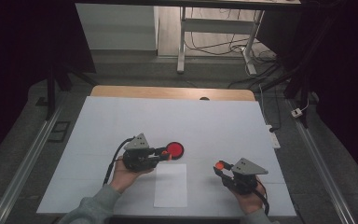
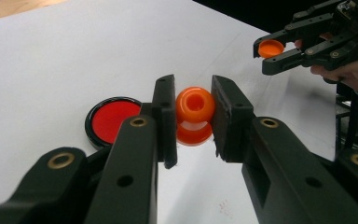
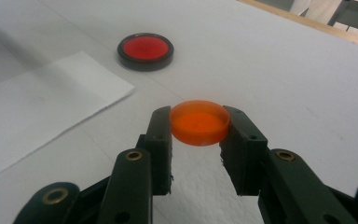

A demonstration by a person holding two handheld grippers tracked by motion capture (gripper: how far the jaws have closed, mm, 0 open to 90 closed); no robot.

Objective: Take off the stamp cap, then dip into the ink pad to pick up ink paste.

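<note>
The left hand-held gripper (image 2: 193, 114) is clamped on a small orange bottle (image 2: 195, 115), its open round mouth facing the camera in the left gripper view. It sits at the centre of that frame, pinched by its sides between the two black pads, just above the white table (image 1: 214, 121). The right hand-held gripper (image 3: 198, 126) is clamped on a shallow orange cap (image 3: 199, 122), held by its rim at the middle of the right gripper view, flat face up (in the left gripper view it shows at upper right with its hollow side visible).

Both pieces look like light, stiff, glossy plastic, so they will likely be slippery. The bottle is rounded, and a grip across its widest part is the safe one; nearer the mouth it could squirt out. The cap is thin-walled and best taken across its full width on the rim, squeezed only lightly, since it could tip or pop free.

In the high view the left hand (image 1: 126, 173) sits at lower centre-left, gripper pointing toward the right of the frame and level, beside a black-rimmed red disc (image 1: 174, 150). The right hand (image 1: 247, 196) is at lower right, gripper pointing up-left toward the other one, well apart from it. A white paper sheet (image 1: 170, 185) lies between them on the table.
</note>
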